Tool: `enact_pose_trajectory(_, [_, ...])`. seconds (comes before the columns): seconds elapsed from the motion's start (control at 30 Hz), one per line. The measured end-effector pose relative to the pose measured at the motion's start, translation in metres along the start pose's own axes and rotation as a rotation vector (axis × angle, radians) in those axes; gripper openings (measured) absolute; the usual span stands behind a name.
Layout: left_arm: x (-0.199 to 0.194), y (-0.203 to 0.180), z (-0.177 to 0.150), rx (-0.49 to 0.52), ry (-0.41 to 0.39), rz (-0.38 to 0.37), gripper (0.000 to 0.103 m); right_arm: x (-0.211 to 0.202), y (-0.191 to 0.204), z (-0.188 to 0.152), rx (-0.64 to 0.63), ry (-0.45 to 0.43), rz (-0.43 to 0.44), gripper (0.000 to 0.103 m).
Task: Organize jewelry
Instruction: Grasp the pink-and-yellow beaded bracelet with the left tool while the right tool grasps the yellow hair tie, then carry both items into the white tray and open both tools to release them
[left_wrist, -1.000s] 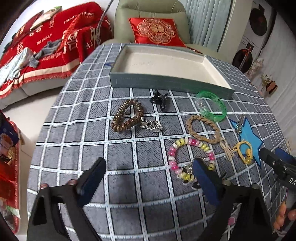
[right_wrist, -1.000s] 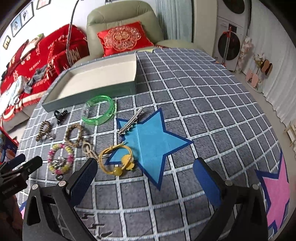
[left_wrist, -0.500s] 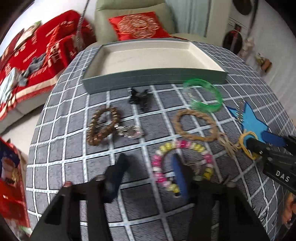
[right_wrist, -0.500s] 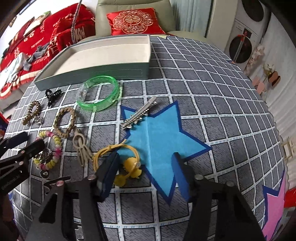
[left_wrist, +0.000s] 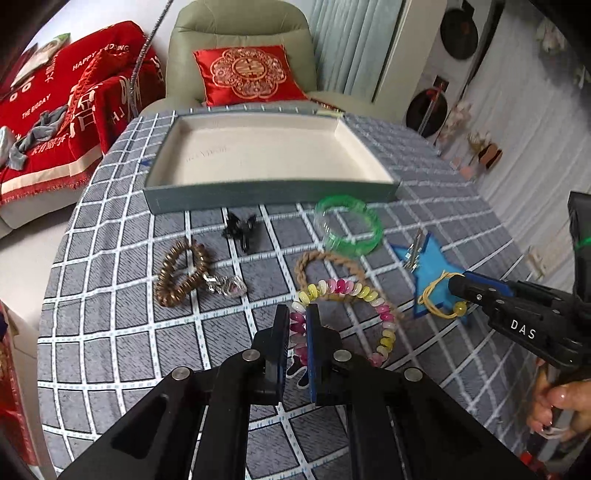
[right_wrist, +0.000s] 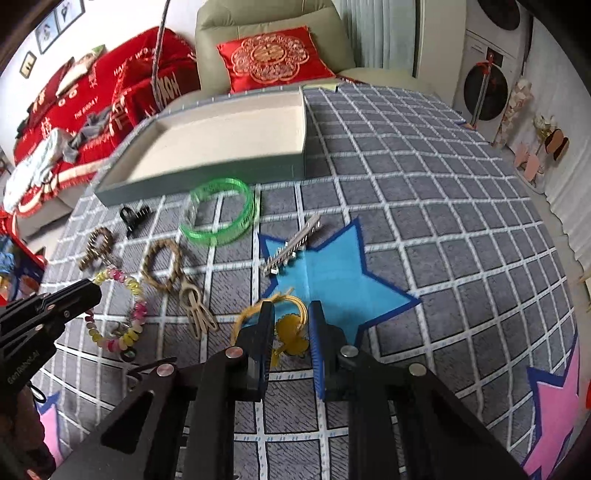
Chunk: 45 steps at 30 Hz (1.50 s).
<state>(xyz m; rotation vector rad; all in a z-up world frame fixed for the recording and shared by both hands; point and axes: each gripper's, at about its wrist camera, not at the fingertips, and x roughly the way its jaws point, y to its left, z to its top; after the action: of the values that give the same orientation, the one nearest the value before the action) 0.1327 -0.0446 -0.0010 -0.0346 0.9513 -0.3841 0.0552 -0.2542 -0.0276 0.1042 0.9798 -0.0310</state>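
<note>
My left gripper (left_wrist: 297, 314) is shut on the near left arc of the pink and yellow beaded bracelet (left_wrist: 369, 295), which lies on the checked tablecloth. My right gripper (right_wrist: 291, 310) has its jaws closing on the yellow hair tie (right_wrist: 291, 328), and its pads touch the tie's yellow charm at the blue star's left point. An empty grey-green tray (left_wrist: 266, 192) sits at the back. In front of it lie a green bangle (left_wrist: 373, 240), a black claw clip (left_wrist: 240, 229), a brown coil bracelet (left_wrist: 177, 280), a braided tan bracelet (left_wrist: 306, 262) and a silver hair clip (right_wrist: 291, 247).
A blue paper star (right_wrist: 332, 273) is stuck on the cloth under the hair clip, and a pink star (right_wrist: 554, 398) lies at the near right. Beyond the round table stand a green armchair with a red cushion (left_wrist: 247, 74) and a sofa under a red blanket (left_wrist: 55, 122).
Both grippers' jaws went from wide apart to nearly together. The left gripper moved onto the beaded bracelet and gripped it. The right one closed around the yellow hair tie.
</note>
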Motion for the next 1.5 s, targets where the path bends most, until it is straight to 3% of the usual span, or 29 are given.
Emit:
enact_pose_trajectory(0.23, [-0.03,0.007,0.032,-0.001,-0.065,-0.015,0.023,-0.027,0.003,0.031,0.005,-0.052,0.068,0.02])
enact_pose_trajectory(0.57, [-0.041,0.019,0.113,0.027,-0.133,0.015,0.023,-0.037,0.018,0.114,-0.006,-0.11,0.174,0.02])
enact_pose_trajectory(0.77, [0.003,0.037,0.157,0.011,-0.117,0.063,0.023,-0.01,0.03,0.167,-0.004,-0.108,0.221,0.02])
enact_pose_trajectory(1.03, [0.085,0.072,0.187,-0.049,-0.056,0.131,0.023,0.058,0.038,0.214,0.039,-0.064,0.254,0.02])
enact_pose_trajectory(1.3, [0.14,0.083,0.187,-0.025,-0.003,0.203,0.023,0.137,0.039,0.223,0.091,0.008,0.247,0.02])
enact_pose_trajectory(1.5, [0.158,0.079,0.18,-0.005,0.025,0.249,0.023,0.165,0.035,0.208,0.089,0.059,0.197,0.021])
